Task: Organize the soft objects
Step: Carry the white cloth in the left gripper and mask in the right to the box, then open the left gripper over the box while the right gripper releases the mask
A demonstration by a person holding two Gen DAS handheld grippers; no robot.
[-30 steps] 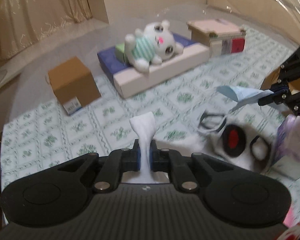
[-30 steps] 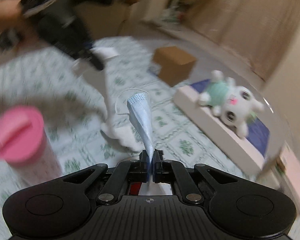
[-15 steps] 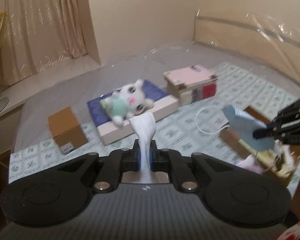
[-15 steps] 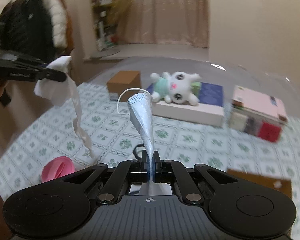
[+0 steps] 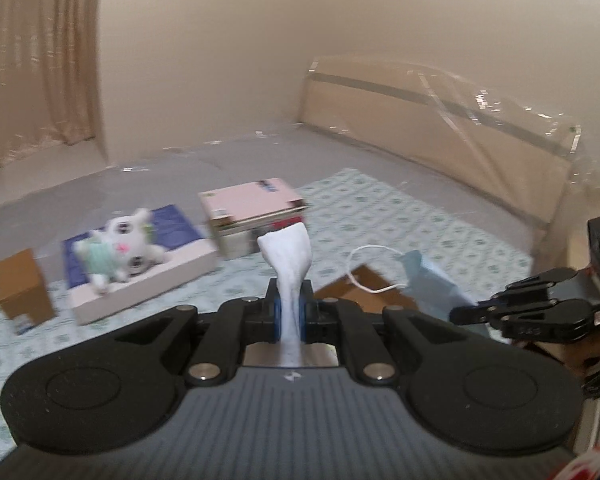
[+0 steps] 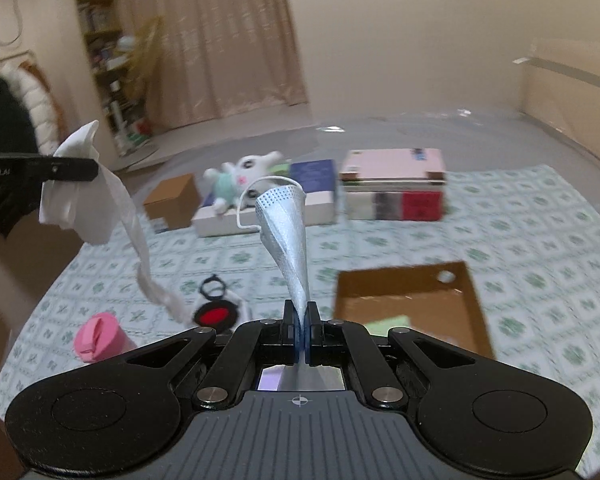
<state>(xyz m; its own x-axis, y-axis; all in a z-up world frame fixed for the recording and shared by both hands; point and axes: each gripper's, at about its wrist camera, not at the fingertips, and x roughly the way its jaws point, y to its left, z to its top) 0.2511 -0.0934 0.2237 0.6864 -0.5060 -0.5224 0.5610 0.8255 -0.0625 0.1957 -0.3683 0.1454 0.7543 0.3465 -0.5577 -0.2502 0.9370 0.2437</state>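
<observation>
Both claws hang above the patterned green-and-white cloth (image 6: pixel 380 248) on the bed. Along the far side stand the obstacles: a small brown cardboard box (image 6: pixel 174 200), a flat white-and-blue box (image 6: pixel 312 196) with a white plush toy (image 6: pixel 240 180) lying on it, and a stack of boxes with a pink top (image 6: pixel 394 184). Nearer, an open brown cardboard box (image 6: pixel 412 304) stands at the right, a pink-lidded cup (image 6: pixel 98 338) and a round black-and-red item (image 6: pixel 216 314) at the left. Between the near and far things the cloth is free. A white cloth strip (image 6: pixel 140 248) hangs down at the left, in the way there.
</observation>
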